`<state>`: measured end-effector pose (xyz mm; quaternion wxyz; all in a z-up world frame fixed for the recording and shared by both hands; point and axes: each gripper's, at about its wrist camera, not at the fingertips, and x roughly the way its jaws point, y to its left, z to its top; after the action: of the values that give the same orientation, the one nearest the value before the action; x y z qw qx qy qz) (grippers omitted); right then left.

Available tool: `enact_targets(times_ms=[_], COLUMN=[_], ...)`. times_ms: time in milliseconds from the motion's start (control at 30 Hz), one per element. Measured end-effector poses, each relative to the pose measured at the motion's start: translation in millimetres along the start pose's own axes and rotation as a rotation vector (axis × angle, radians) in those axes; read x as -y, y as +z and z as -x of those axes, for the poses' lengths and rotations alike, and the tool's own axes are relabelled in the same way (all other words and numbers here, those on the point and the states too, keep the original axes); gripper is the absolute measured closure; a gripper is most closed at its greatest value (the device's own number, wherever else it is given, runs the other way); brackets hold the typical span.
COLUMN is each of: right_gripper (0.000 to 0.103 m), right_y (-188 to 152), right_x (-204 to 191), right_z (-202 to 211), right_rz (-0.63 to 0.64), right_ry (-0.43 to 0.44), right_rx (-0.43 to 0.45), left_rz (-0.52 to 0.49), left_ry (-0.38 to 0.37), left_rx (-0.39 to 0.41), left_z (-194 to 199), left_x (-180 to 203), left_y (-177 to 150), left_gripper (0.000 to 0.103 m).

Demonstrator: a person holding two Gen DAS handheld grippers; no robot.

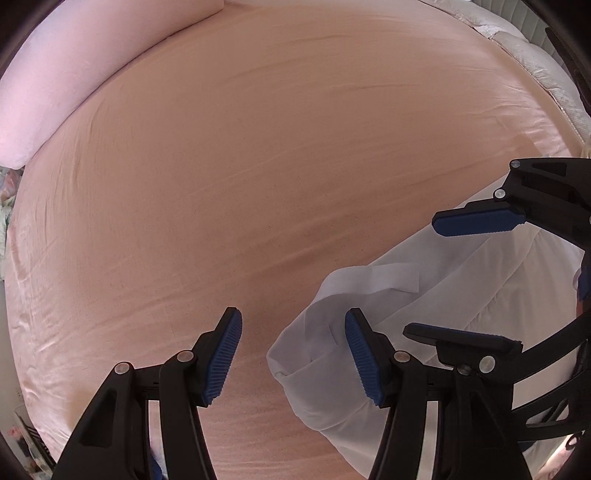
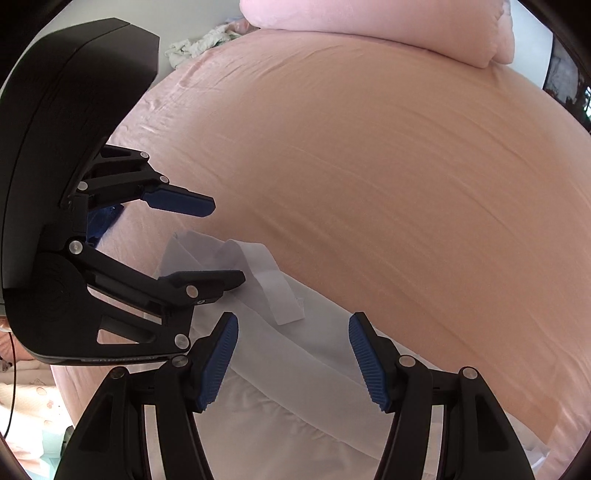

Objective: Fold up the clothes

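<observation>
While you look through the left wrist camera, your left gripper (image 1: pixel 291 354) has its fingers apart, nothing clamped between them. Its right finger (image 1: pixel 360 360) overlaps the edge of the white garment (image 1: pixel 424 291), though you cannot tell whether it touches the cloth. That garment lies on the pink bed sheet (image 1: pixel 258 166) at about four o'clock, and its lower part is cut off by the gripper frame. At three o'clock the right gripper (image 1: pixel 469 280) hangs over the garment, fingers apart.

From the right wrist camera, your right gripper (image 2: pixel 293 356) also has fingers apart and empty, with the white garment (image 2: pixel 295 354) spread beneath them toward six o'clock. At nine o'clock the left gripper (image 2: pixel 221 240) stands open over the garment's folded end. A pink pillow (image 2: pixel 388 29) sits at twelve o'clock. Crumpled fabric (image 2: pixel 199 42) at eleven o'clock is hard to make out.
</observation>
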<state>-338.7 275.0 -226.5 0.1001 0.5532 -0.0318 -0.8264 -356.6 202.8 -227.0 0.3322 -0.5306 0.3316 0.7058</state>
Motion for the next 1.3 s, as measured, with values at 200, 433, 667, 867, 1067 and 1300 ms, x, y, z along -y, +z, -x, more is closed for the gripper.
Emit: enact_targets(times_ms=[200,433,667,867,1067,1300], right_gripper=[0.041,0.058,0.091,0.096,0.097,0.097], right_y=[1.8,5.0,9.7,8.7,8.6,6.2], right_x=[-2.4,7.1,12.7,7.3,-2.2,-0.9], right_z=[-16.8,-22.7,-19.9,-4.3,18.9,37.0], right_rz=[0.027,-0.041,-0.079,-0.065,-0.028,-0.096], right_ry=[-0.015,-0.014,0.010,0.062,0.084,0.174], right_rx=[0.007,0.057,0.080,0.105,0.118,0.121], left_rz=[0.072,0.202,0.311,0.322,0.290,0.218], left_ry=[-0.034,-0.123,-0.207,-0.311,-0.320,-0.341], left_rx=[0.040,0.066,0.104,0.136,0.161,0.147], left_z=[-3.1,-7.7,-2.0,10.1,29.8,43.1], left_x=[-10.0,-22.6,-27.4,-31.0,-29.2,-44.6], left_y=[1.7,0.9,-7.1,-22.2,-50.2,-48.2], left_gripper=[0.047,0.050,0.069,0.088,0.089,0.089])
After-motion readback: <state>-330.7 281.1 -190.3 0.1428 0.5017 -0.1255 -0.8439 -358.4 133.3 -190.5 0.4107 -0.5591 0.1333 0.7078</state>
